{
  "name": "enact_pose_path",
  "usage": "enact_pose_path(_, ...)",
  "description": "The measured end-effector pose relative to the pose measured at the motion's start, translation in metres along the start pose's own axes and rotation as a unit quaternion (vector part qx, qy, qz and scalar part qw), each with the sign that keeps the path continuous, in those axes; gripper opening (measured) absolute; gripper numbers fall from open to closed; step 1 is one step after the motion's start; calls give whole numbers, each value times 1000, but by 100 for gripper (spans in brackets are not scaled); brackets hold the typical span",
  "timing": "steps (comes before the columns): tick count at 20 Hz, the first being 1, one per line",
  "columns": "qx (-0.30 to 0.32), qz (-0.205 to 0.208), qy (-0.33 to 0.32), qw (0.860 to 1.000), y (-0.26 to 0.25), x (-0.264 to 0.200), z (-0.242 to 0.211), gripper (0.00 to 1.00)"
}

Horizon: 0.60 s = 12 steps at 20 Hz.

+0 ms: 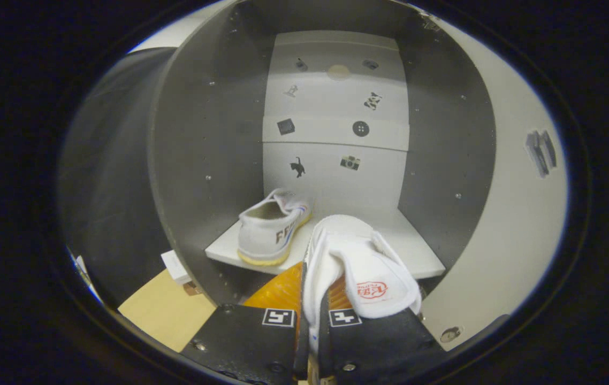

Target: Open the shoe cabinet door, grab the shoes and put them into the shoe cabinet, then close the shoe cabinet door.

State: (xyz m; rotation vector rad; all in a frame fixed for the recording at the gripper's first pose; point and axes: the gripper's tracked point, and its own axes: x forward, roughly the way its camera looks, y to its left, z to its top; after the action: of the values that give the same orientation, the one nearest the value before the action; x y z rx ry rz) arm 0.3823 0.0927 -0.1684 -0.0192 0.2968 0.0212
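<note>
The shoe [360,272] you are carrying is a white canvas sneaker with a pale yellow rubber sole; its tongue is flopped out toward you, showing a red printed logo on the inside. Your gripper [312,321] has its two black fingers [261,334] drawn close together, pinching the shoe's side wall between them, each finger bearing one square marker tag. The held shoe sticks up and forward from the fingers, its toe reaching over the front edge of the white shelf [417,251] inside the open shoe cabinet [197,160]. Ahead and slightly left of the fingers, a second matching sneaker [272,227] already stands on that shelf, heel toward you, with dark lettering on its side. That makes two shoes: one gripped, one on the shelf. The white back panel [334,133] beyond carries several small dark stickers.
</note>
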Motion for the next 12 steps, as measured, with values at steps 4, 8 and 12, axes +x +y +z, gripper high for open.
enact_pose_path(4, 0, -3, -7, 1000, -9, 45, 30, 10)
enact_pose_path(8, 2, -13, -2, 1000, -22, 90, 48, 11)
enact_pose_path(12, 4, -25, 12, 1000, -37, 121, 52, 11)
